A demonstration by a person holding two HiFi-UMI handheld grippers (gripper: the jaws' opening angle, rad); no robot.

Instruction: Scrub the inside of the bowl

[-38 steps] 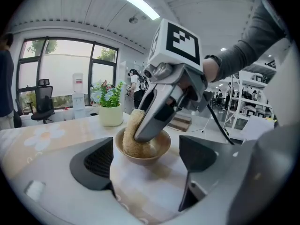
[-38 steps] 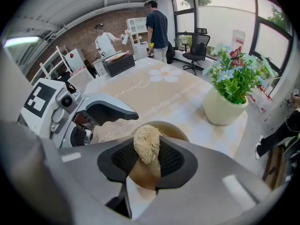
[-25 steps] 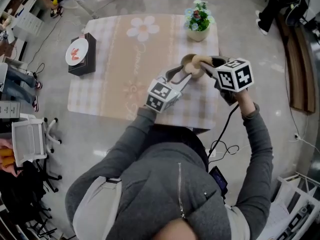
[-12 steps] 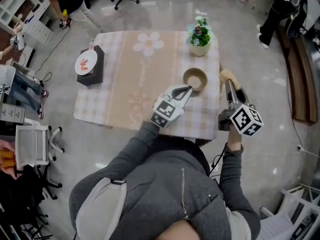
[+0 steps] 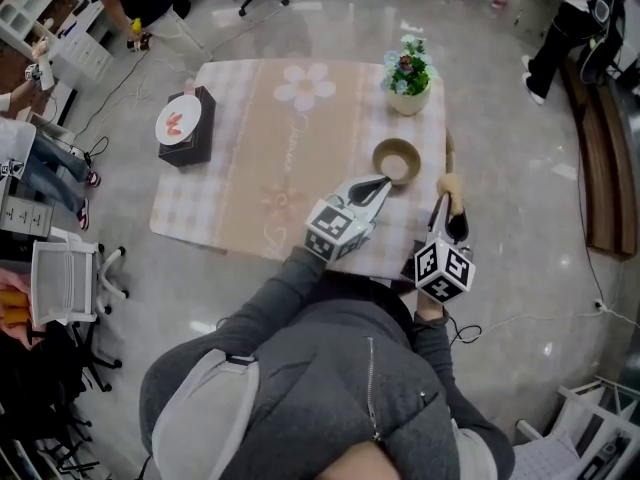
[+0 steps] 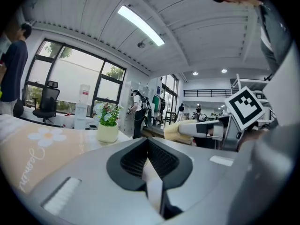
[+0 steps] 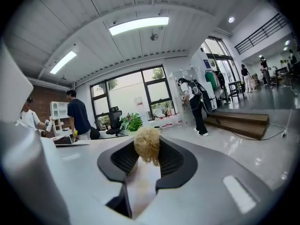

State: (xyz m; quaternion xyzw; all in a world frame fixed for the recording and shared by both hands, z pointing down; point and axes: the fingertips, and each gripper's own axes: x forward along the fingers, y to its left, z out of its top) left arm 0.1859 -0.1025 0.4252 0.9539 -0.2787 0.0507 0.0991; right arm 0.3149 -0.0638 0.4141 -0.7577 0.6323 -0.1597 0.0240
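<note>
Left hand-held gripper (image 5: 383,181): jaws closed, bowl (image 5: 377,158) pinched by its rim at its 7 o'clock. Right hand-held gripper (image 5: 448,204): clamped on the scrub brush (image 5: 449,183). Its long axis runs 6-to-12 in the head view, with the fuzzy tan head pointed to 12. The brush is held at the bowl's 4 o'clock, apart from it, by the worktop (image 5: 250,168) edge. The bowl is seated upright, mouth up, near the worktop's 3 o'clock edge, with a plant pot (image 5: 408,98) at its 12. Worktop is pink-checked with a daisy print; glossy grey floor (image 5: 520,238) all round.

One bowl (image 5: 396,160) at right edge of table (image 5: 300,138); one potted plant (image 5: 408,76), far right corner; one black box (image 5: 190,128), left edge; one scrub brush (image 5: 450,184).
</note>
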